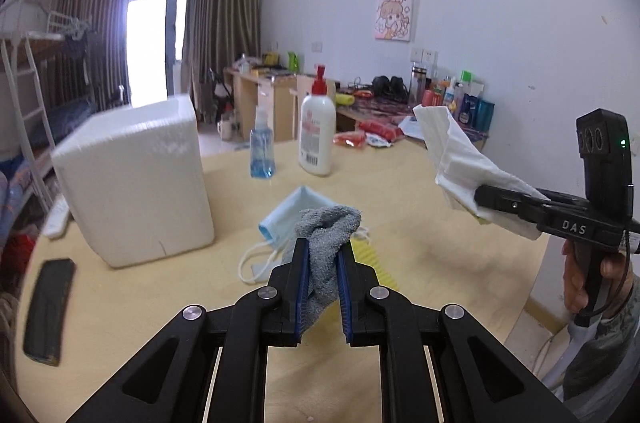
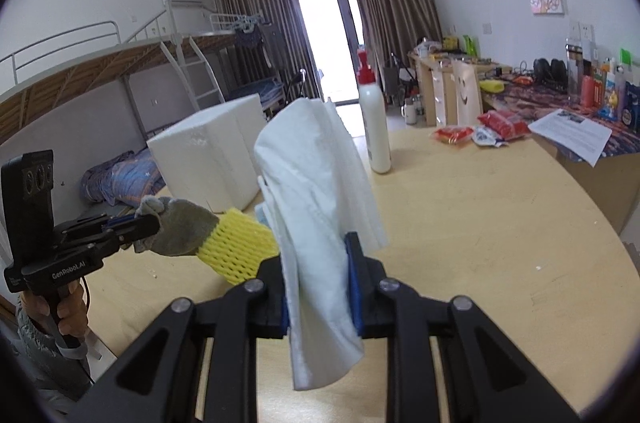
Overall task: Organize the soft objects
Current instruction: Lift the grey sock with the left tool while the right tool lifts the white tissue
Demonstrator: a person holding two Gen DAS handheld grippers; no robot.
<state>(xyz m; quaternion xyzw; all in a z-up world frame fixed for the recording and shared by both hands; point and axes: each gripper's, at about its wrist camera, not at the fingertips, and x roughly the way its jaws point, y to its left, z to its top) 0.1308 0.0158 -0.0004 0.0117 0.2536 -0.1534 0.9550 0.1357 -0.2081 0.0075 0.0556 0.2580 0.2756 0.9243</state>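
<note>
L gripper (image 1: 324, 255): fingers clamped on nubby grey terry cloth (image 1: 330, 223). R gripper (image 2: 316, 255): fingers clamped on limp, folded white tissue (image 2: 316, 175). Both held above pale wood table (image 1: 420, 191).

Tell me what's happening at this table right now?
A person holds a gripper in each hand above the wooden table. The left gripper is shut on a grey knitted cloth; the right gripper is shut on a folded white tissue. A blue face mask and a yellow foam net lie below, near the white foam box.
</note>
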